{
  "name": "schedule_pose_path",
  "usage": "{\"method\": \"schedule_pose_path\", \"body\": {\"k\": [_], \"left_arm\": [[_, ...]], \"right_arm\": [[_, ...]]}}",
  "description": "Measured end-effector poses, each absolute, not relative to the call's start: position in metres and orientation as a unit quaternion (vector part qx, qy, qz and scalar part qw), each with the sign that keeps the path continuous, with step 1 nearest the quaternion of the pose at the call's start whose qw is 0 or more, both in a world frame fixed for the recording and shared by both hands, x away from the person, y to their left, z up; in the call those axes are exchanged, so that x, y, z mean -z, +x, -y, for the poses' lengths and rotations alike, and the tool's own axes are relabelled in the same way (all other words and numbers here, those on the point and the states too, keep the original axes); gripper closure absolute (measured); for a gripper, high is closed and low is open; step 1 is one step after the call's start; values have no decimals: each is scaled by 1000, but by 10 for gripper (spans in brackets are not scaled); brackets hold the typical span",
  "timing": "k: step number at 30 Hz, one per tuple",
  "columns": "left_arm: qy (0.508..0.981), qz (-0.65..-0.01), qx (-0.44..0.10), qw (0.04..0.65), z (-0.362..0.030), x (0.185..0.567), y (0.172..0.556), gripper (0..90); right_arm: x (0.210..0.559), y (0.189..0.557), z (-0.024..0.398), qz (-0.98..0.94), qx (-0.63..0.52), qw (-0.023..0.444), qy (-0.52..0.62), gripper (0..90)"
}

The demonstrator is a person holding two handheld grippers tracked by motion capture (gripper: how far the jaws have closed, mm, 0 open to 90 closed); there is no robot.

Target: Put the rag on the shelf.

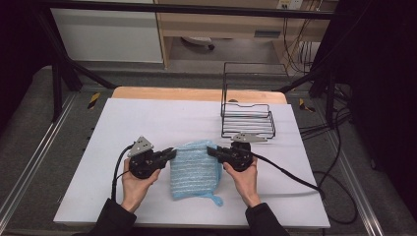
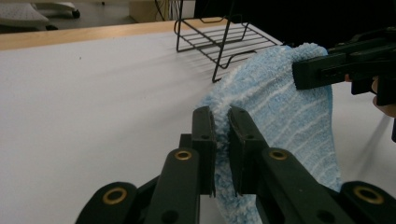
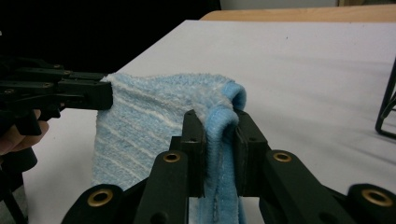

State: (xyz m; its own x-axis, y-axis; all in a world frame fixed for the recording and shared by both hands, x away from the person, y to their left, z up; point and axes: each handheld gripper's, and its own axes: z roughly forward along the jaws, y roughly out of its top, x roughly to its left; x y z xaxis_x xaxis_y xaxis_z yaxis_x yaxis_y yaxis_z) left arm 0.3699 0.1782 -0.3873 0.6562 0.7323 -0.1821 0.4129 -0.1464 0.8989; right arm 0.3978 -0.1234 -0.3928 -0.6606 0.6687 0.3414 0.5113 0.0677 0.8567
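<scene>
Both grippers, left [image 1: 170,153] and right [image 1: 211,150], pinch the far corners of the blue striped towel [image 1: 195,169], lifted above the bench [image 1: 147,123]. Keep both hands level and the edge taut, so folding stays square.

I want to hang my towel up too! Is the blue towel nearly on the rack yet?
Not yet. Done so far: both tongs have pinched the blue towel, the left tongs at one top corner and the right tongs at the other. In hand now: the towel's top edge is held up between them, its lower end trailing on the white table. Left, probably: carrying it to the black wire rack, which has nothing on it.
</scene>
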Motion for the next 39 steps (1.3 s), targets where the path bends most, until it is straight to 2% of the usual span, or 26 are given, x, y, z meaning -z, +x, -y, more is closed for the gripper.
{"method": "schedule_pose_path", "body": {"k": [3, 32, 39], "left_arm": [[739, -378, -164, 534, -177, 381, 367, 817], [704, -338, -204, 591, -157, 333, 366, 819], [693, -327, -208, 608, -142, 322, 371, 819]], "right_arm": [[386, 395, 124, -730, -551, 90, 394, 778], [334, 371, 144, -688, -607, 164, 362, 780], [318, 365, 157, -670, -616, 202, 362, 782]]}}
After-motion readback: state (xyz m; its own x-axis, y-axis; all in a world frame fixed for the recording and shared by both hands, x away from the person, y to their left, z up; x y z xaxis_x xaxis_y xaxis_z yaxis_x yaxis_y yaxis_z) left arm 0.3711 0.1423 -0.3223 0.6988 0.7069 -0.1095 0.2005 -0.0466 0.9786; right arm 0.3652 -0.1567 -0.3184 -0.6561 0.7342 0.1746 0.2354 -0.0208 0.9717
